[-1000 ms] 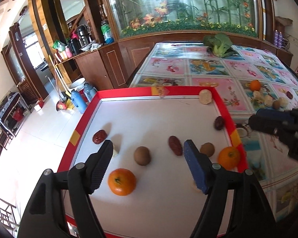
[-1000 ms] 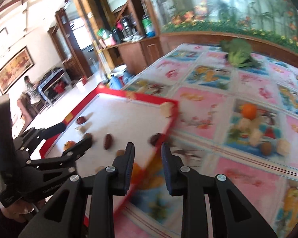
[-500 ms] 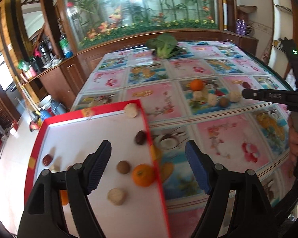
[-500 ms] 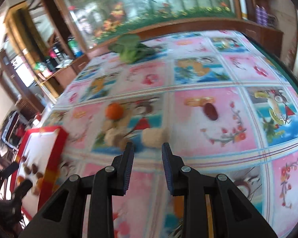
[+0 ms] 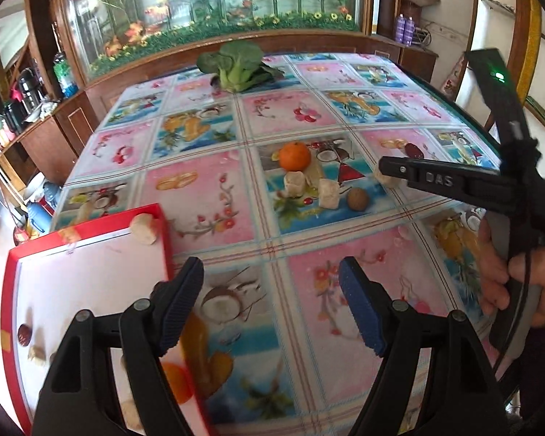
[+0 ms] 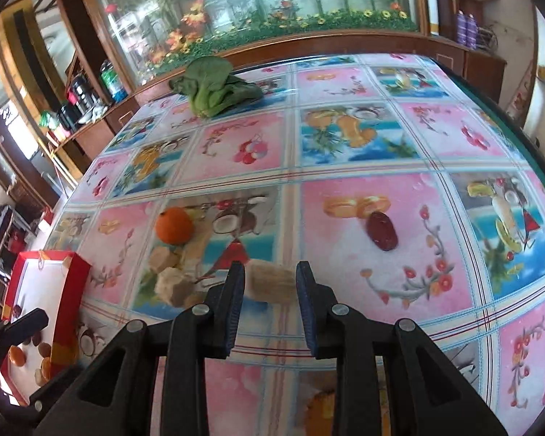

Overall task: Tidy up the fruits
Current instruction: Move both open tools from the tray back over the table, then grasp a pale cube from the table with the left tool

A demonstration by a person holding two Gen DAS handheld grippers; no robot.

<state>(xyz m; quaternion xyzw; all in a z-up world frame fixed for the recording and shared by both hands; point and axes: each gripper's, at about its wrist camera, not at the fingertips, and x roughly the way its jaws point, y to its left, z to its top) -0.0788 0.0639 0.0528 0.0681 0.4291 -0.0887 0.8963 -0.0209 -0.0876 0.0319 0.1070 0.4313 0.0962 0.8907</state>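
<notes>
My right gripper [image 6: 270,285] hovers low over the fruit-print tablecloth. Its jaws are opening, with a pale peeled chunk [image 6: 270,283] between the pads, which do not press on it. To its left lie an orange [image 6: 173,225] and two more pale chunks [image 6: 172,287]; a red date [image 6: 381,232] lies to its right. My left gripper [image 5: 272,309] is open with nothing in it, just right of the red tray [image 5: 163,232]. The tray holds a pale chunk [image 5: 144,229], an orange [image 5: 176,381] and a date [image 5: 23,334]. The left wrist view shows the right gripper [image 5: 383,172] from the side.
A leafy green vegetable [image 5: 236,65] lies at the table's far end, before a wooden cabinet with an aquarium. A brown round fruit [image 5: 357,199] sits by the pale chunks. The table's dark right edge [image 6: 508,116] curves away. A person's hand [image 5: 527,276] holds the right gripper.
Both views have swung right, from the red tray to the loose fruit on the tablecloth. The right gripper's jaws have widened around a pale chunk; the left stays open.
</notes>
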